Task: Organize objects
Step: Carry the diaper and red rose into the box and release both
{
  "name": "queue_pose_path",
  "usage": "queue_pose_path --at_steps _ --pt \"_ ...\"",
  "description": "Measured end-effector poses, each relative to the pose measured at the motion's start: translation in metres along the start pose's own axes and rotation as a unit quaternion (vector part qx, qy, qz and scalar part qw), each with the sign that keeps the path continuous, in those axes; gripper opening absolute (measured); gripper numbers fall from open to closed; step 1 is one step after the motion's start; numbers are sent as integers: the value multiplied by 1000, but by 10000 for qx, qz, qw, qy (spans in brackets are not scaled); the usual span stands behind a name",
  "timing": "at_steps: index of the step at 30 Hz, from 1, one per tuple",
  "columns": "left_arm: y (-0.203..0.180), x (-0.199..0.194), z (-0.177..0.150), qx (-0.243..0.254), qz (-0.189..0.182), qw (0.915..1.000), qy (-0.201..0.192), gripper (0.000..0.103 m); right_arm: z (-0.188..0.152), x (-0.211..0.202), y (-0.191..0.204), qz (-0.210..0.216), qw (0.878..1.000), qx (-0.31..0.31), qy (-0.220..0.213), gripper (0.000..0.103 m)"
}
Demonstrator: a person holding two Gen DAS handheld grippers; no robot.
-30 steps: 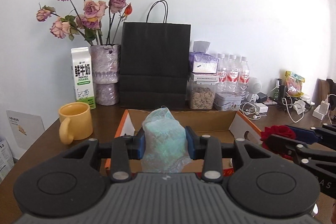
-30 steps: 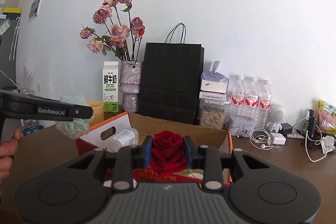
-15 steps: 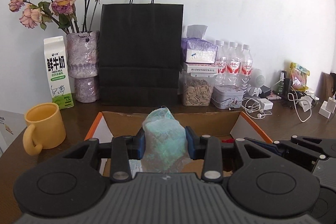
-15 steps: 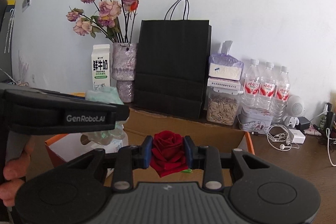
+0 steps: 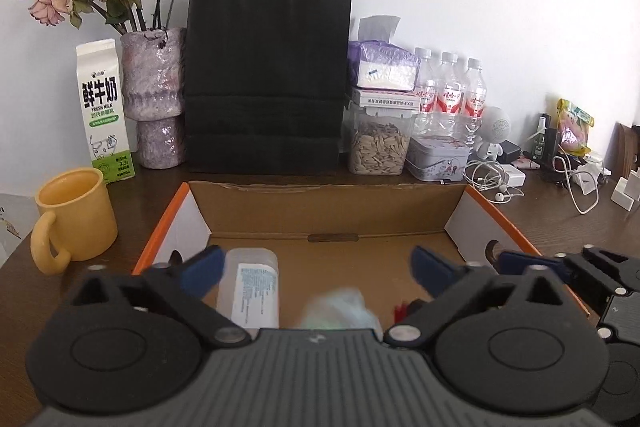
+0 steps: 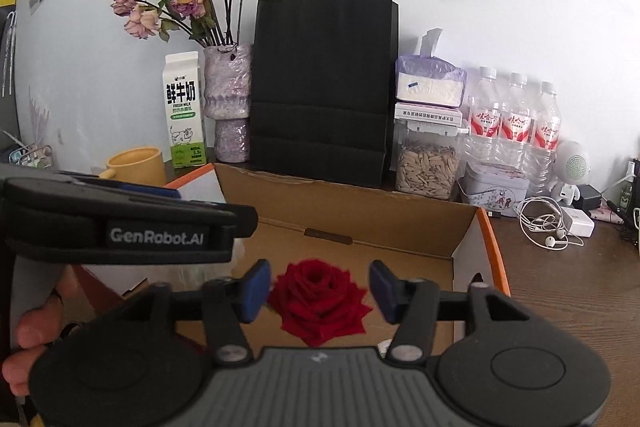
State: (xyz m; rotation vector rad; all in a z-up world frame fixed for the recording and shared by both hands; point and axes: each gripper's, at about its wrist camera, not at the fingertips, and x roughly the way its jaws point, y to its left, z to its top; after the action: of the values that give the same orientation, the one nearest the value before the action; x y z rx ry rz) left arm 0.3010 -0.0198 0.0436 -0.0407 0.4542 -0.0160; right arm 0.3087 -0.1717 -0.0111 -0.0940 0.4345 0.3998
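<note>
I have two grippers over one open brown cardboard box with orange outer edges, which sits on the dark wooden desk near its front edge. My left gripper has its jaws opening, spread wide, with nothing pressed between the blue pads; one crumpled pale green plastic bag lies loose just below them on the box floor, blurred. Beside it, toward the box's left wall, lies one clear plastic bottle with a white label on its side. My right gripper is also opening; one red fabric rose sits between its pads with a gap on each side, resting on the box floor near the right wall. A hand shows at the left edge of the right view, holding the left tool. Along the desk's back edge I count one white milk carton with green print, one mottled purple vase of dried pink roses, one black paper bag with handles, one clear jar of seeds, three clear water bottles with red labels and one small decorated tin. One yellow ceramic mug stands left of the box, apart from it
</note>
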Motion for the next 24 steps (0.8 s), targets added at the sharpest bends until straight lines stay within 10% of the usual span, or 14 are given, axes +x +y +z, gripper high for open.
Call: queue_pose_path --at_steps 5,24 --pt "-4 -5 2 51 -20 10000 -64 103 2 -7 -6 -48 9998 167 -116 103" --pt "-5 -48 5 -8 -119 9989 -447 103 4 -42 2 -142 9990 31 -420 103"
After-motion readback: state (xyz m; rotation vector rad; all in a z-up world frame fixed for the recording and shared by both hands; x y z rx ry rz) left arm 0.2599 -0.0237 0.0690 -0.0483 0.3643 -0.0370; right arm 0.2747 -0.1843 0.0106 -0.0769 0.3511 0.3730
